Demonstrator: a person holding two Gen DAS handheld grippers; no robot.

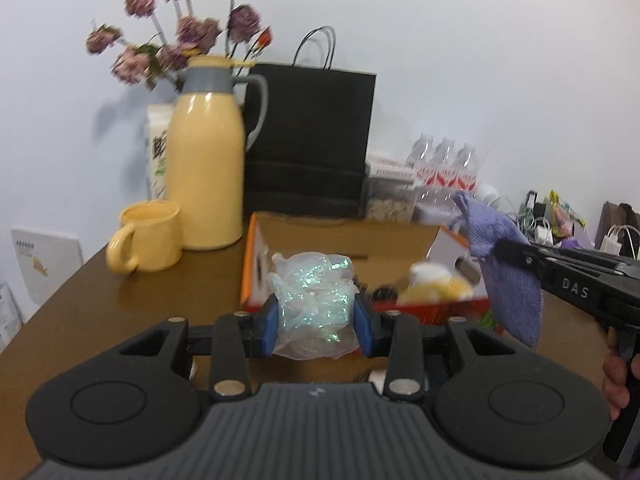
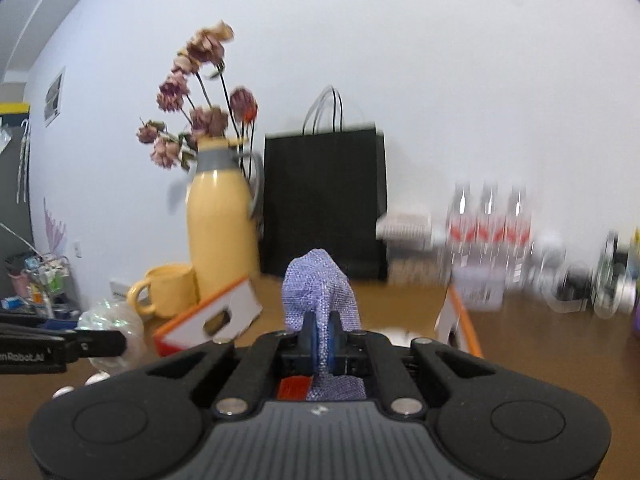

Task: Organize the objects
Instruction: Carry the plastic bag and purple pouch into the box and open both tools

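- My left gripper (image 1: 316, 322) is clamped on a crumpled iridescent plastic bag (image 1: 314, 300); blue pads press it from both sides, and the bag bulges above and below them.
- The bag is held up off the brown table (image 1: 120, 320), just in front of the near edge of the open cardboard box (image 1: 340, 232).
- My right gripper (image 2: 321, 342) is pinched tight on a purple cloth (image 2: 320, 284); the fabric bunches up ahead of the pads and hangs down behind them.
- From the left wrist, the cloth hangs in the air over the right side of the box, not touching it.
- Readable text: "DAS" in white on the side of the right gripper body, seen from the left wrist. "mRobot.AI" on the left gripper arm at the left edge of the right wrist view; the start is cut off.
- The box has orange outer walls and white flaps with cut-out handles. Inside sits a blurred yellow-and-white soft item (image 1: 436, 284); I cannot tell what it is.
- Behind the box on the left: a yellow thermos jug (image 1: 204, 160) with a grey collar and a yellow mug (image 1: 148, 236) just beside it.
- A white carton (image 1: 158, 152) behind the jug carries dark characters, too blurred to read.
- Dried pink flowers (image 1: 176, 32) stand behind the jug.
- A black paper bag (image 1: 312, 140) stands against the wall; right of it are three clear bottles (image 1: 446, 168) with red-and-white labels, text unreadable.
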